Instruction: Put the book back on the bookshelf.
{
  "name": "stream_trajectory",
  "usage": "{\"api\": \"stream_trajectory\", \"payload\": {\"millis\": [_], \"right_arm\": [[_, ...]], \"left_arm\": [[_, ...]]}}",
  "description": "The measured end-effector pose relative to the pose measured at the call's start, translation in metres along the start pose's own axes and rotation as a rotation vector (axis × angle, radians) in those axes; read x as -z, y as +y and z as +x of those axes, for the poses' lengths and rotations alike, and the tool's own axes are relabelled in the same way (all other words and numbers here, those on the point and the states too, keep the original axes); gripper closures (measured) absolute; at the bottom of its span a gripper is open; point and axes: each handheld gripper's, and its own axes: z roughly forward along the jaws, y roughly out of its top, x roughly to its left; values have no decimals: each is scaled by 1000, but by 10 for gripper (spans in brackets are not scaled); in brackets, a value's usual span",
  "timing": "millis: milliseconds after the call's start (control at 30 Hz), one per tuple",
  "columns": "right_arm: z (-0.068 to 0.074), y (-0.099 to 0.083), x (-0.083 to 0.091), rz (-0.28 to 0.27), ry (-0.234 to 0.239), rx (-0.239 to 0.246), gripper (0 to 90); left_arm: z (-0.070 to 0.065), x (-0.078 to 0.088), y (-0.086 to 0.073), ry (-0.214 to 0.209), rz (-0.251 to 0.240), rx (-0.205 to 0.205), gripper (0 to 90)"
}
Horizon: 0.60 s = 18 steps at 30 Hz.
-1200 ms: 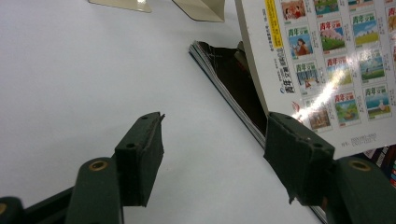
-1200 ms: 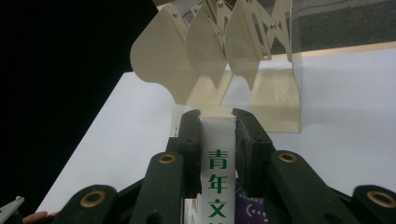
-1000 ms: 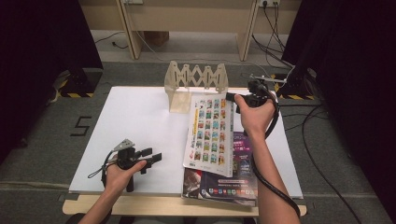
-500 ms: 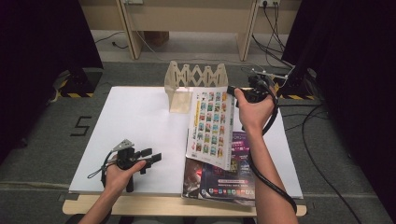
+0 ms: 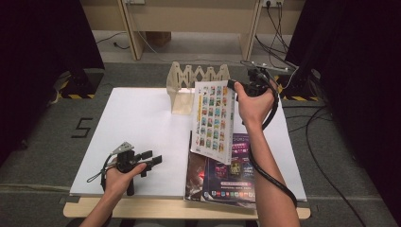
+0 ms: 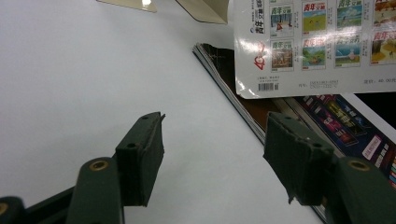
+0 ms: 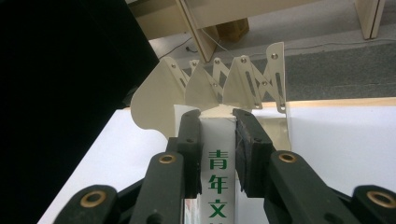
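Left gripper [image 5: 153, 160]: jaws spread with nothing between them, resting low on the white table [image 5: 137, 123], dark magazines [image 5: 227, 182] lying just beyond its right jaw. Right gripper [image 7: 217, 140]: jaws pinching the spine of a white magazine [image 5: 213, 120], tilted up; beige accordion rack [image 7: 210, 88] directly ahead of the jaw tips.

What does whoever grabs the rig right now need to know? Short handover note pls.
Right hand-held gripper: shut on the spine of the white magazine, held tilted above the table, its top edge near the beige accordion rack.
Left hand-held gripper: open, holding nothing, low over the white table at the front left.
Dark magazines: lying stacked at the table's front edge, under the lifted one.
Done: one magazine picked up.
Left, probably: slot it into the rack, then handle the ones on the table.
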Motion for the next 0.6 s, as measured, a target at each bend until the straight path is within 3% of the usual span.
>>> {"api": "stream_trajectory", "payload": {"millis": [600], "right_arm": [[-1,14,-5,-47,-32,-15,745]], "left_arm": [[2,0,0,0,2,0,367]]}}
